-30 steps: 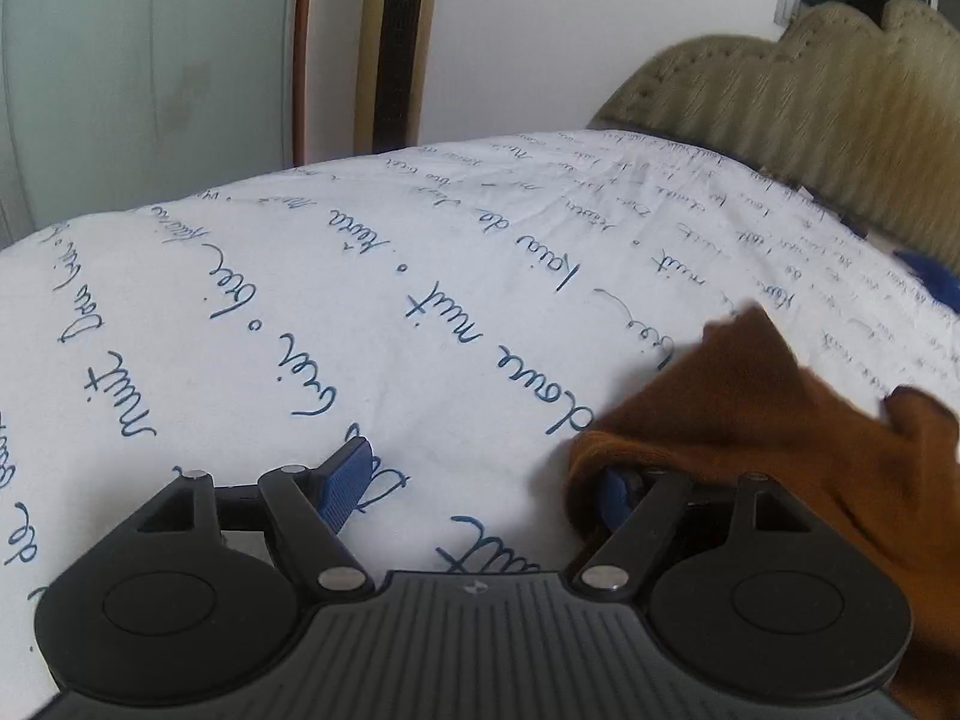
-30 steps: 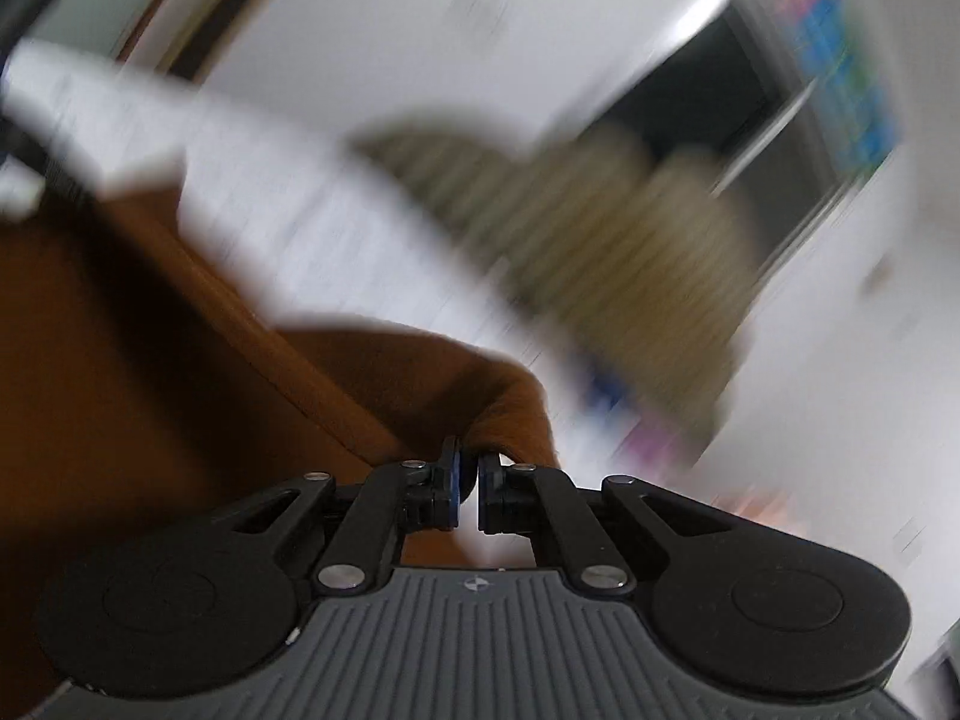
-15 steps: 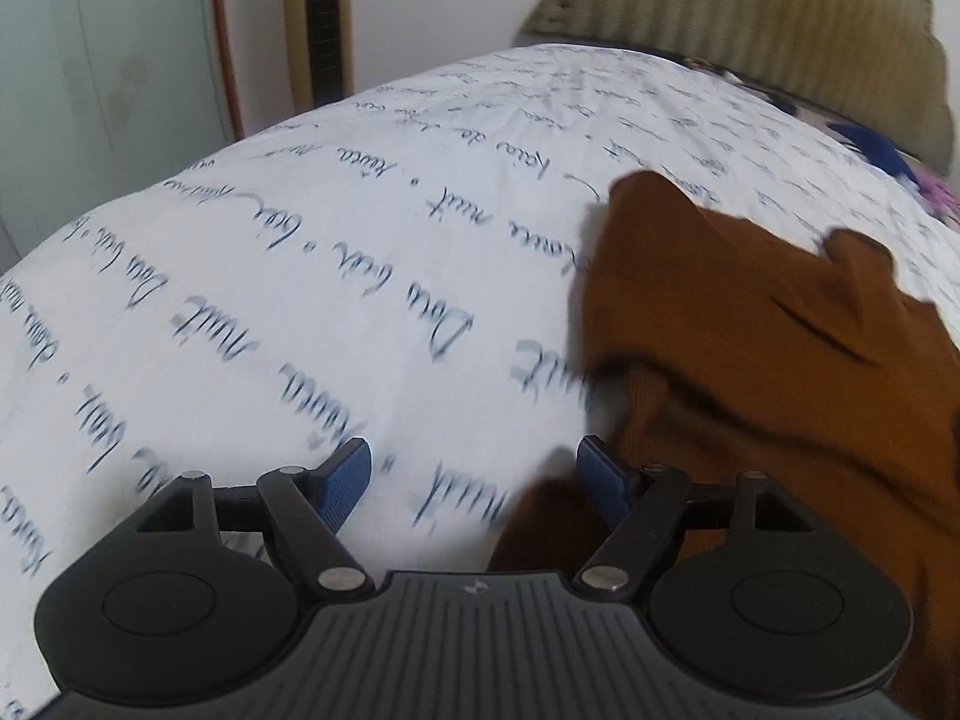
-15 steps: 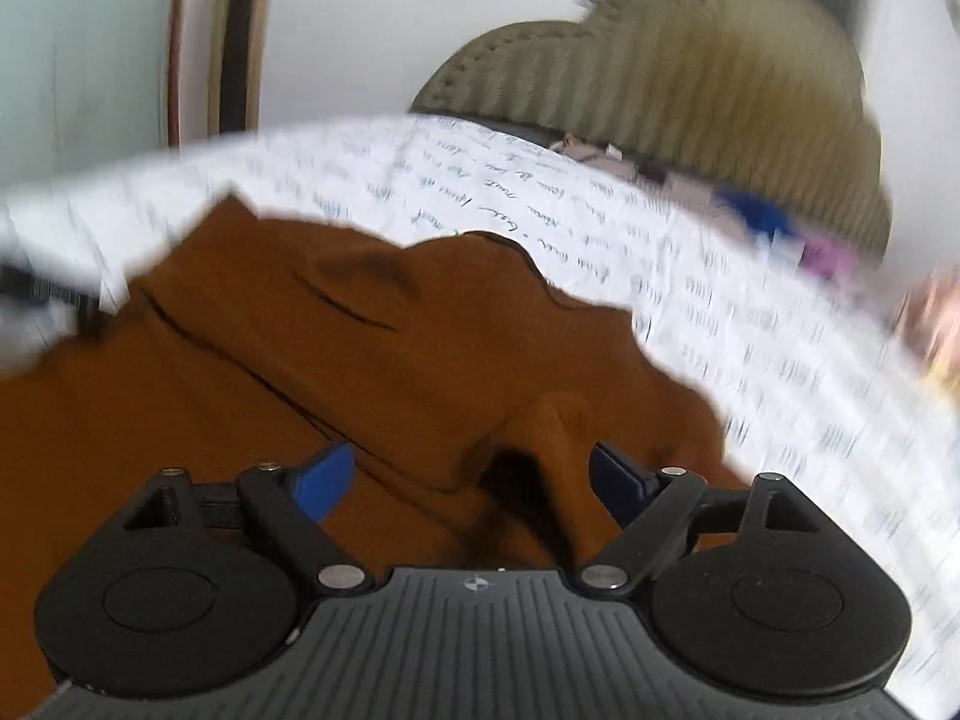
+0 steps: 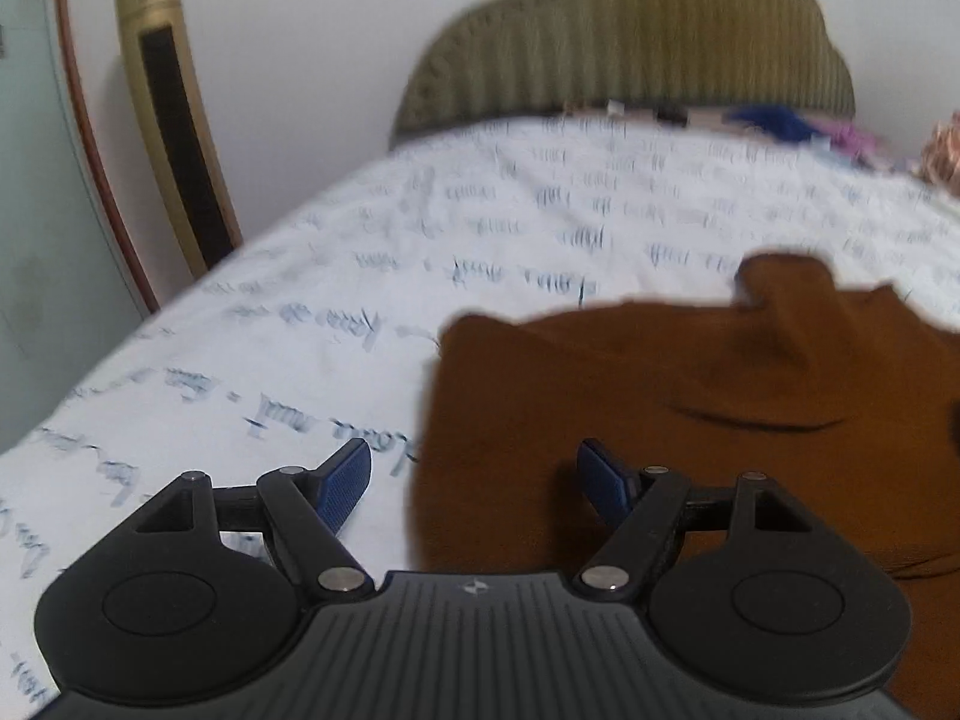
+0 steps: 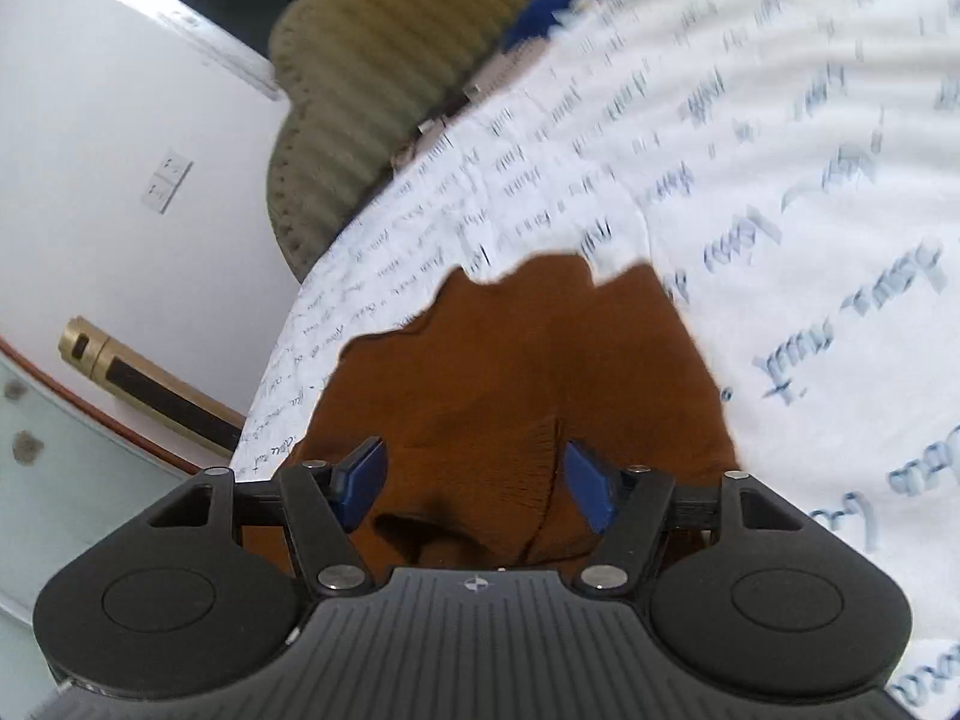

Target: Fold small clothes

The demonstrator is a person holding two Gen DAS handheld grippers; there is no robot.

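Brown knit garment point(image 5: 690, 408) lies rumpled on the script-printed bedsheet point(image 5: 360, 300). Left claw point(image 5: 474, 480) open, empty, straddling its edge. Right claw point(image 6: 474, 480) has just been closing, unclamped, garment between its jaws.

brown garment point(image 5: 690, 420): soft matt cloth, ribbed knit at one edge in the right wrist view.
bedsheet point(image 5: 480, 252): smooth white cotton-like cloth, matt, printed with blue script.
headboard point(image 5: 630, 42): olive padded fabric, channelled in vertical ribs, upper middle.
left gripper point(image 5: 474, 483): matt black plastic, bright metal pins.
pads point(image 5: 348, 483): blue, finely textured.
tall column point(image 5: 174, 114): gold, satin sheen, upper left.
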